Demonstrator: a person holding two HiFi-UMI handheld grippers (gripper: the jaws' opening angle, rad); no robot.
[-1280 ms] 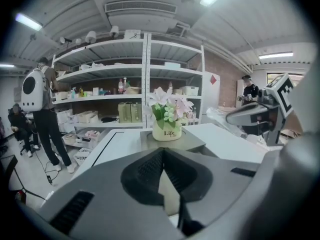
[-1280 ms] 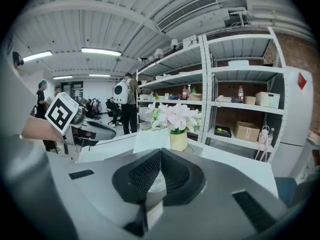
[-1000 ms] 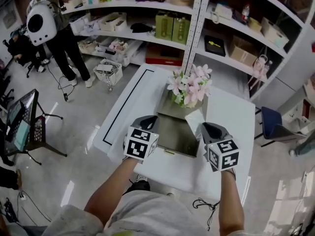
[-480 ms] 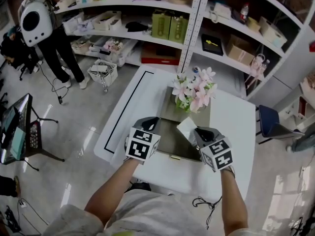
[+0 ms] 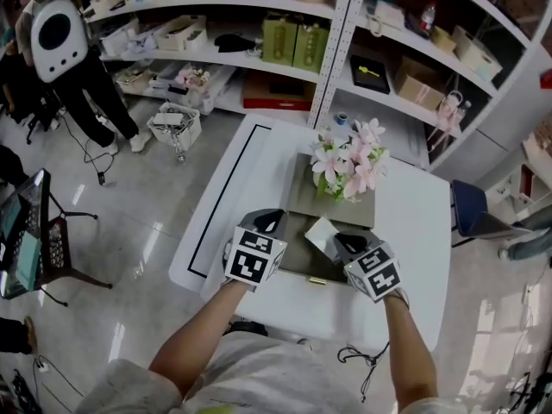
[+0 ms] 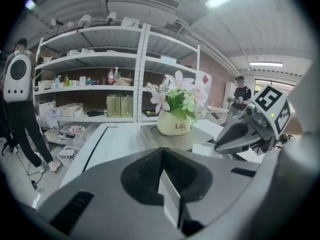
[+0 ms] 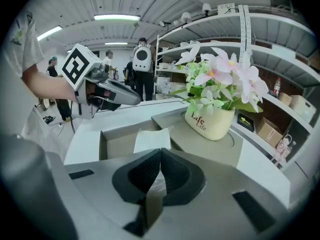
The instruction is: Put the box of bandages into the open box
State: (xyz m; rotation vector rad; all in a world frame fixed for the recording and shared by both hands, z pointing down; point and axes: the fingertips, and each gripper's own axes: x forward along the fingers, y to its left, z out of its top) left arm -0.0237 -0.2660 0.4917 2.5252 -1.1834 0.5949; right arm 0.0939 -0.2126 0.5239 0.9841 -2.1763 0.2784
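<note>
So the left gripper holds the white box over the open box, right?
No. It is the right gripper that holds the white box over the open box. The right gripper view shows the white box between its jaws.

Left gripper closed, right gripper clamped

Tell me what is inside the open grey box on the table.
The white bandage box, held by the right gripper, hangs over the floor of the open box. Bare floor shows beside it; the part under it is covered.
</note>
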